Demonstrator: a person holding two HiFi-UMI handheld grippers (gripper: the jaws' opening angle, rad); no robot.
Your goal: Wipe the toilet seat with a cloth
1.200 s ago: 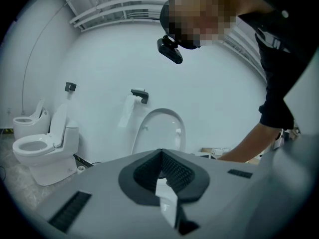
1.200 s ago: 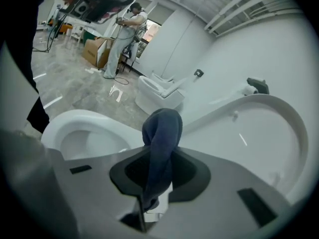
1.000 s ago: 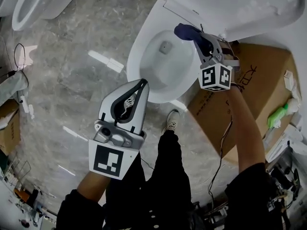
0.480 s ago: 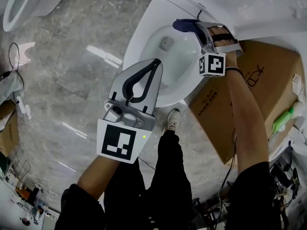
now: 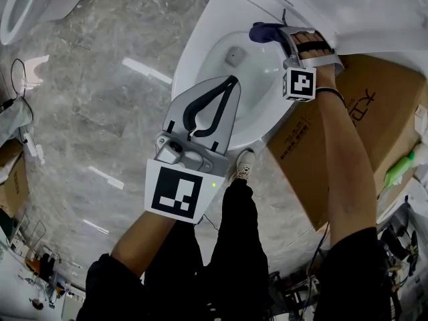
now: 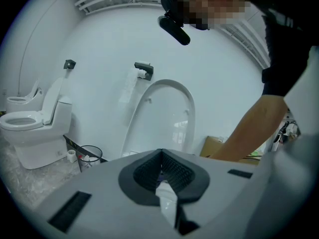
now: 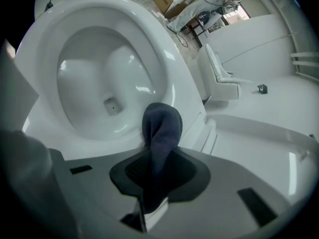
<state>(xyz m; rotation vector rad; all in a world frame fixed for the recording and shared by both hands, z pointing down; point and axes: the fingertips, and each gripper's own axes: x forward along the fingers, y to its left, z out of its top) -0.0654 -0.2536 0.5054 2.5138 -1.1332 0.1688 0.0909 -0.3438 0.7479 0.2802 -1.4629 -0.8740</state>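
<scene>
At the left of the head view, the left gripper (image 5: 229, 81) hovers above the front rim of the white ceramic toilet (image 5: 189, 59). Its jaws are pressed together with nothing between them, as its own view confirms (image 6: 160, 156). It appears to have no part in the wipe. The white raised lid (image 6: 167, 111) stands upright beyond it.

Across the bowl, at about 1 o'clock on the white oval seat ring (image 7: 172, 76), the right gripper (image 5: 279, 33) is clamped on a dark blue folded cloth (image 5: 263, 31). The cloth bulges out past the jaw tips (image 7: 160, 126), near the hinge end of the ring. Whether it already presses on the seat or hangs just above cannot be told.

The step in hand looks like the start of a wiping pass at the rear of the seat. The next move probably calls for pressing the cloth flat onto the ring and drawing it round toward 6 o'clock, keeping the grip tight so the cloth does not slip into the bowl.
</scene>
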